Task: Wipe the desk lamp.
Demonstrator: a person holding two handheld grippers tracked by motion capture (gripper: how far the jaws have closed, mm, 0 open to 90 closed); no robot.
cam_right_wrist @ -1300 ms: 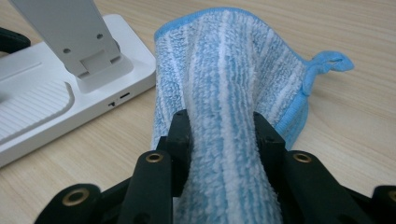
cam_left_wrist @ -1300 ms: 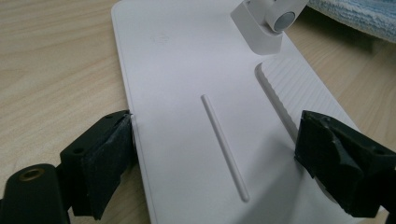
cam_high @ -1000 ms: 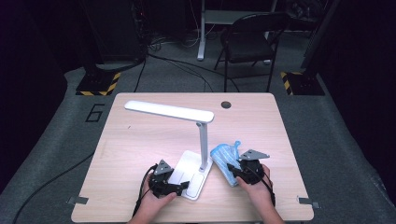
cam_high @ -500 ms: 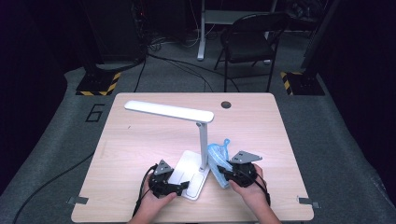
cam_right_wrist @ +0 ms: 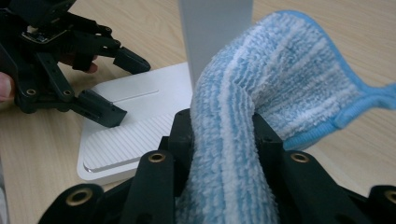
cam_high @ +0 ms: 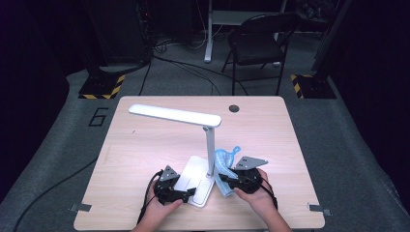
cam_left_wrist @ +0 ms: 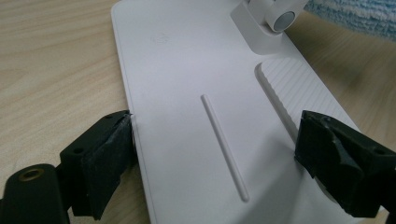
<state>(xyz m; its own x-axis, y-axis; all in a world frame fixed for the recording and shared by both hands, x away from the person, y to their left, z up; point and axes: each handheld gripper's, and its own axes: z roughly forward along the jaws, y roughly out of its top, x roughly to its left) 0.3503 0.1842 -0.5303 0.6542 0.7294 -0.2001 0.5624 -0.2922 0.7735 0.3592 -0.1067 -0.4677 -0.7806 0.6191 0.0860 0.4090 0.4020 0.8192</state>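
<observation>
- Working at the near edge of the wooden counter (cam_high: 145, 145), I have both hands close together around the lamp.
- My white desk lamp (cam_high: 209, 145) stands near the middle of that edge, its long head reaching out to the left above the wood and its upright post rising from the far right corner of the base.
- Its flat white base (cam_left_wrist: 196, 116) lies between the tips of my left hand-held gripper (cam_high: 186, 192); that one is spread wide, one pad touching the base's left edge and the other resting over the ribbed strip on the right.
- My right hand-held gripper (cam_high: 227, 180) sits just right of the post, clamped on the cloth.
- That blue-and-white striped cloth (cam_right_wrist: 261, 107) bunches up between the jaws and bulges over against the post, with its blue-trimmed corner hanging free on the far right.
</observation>
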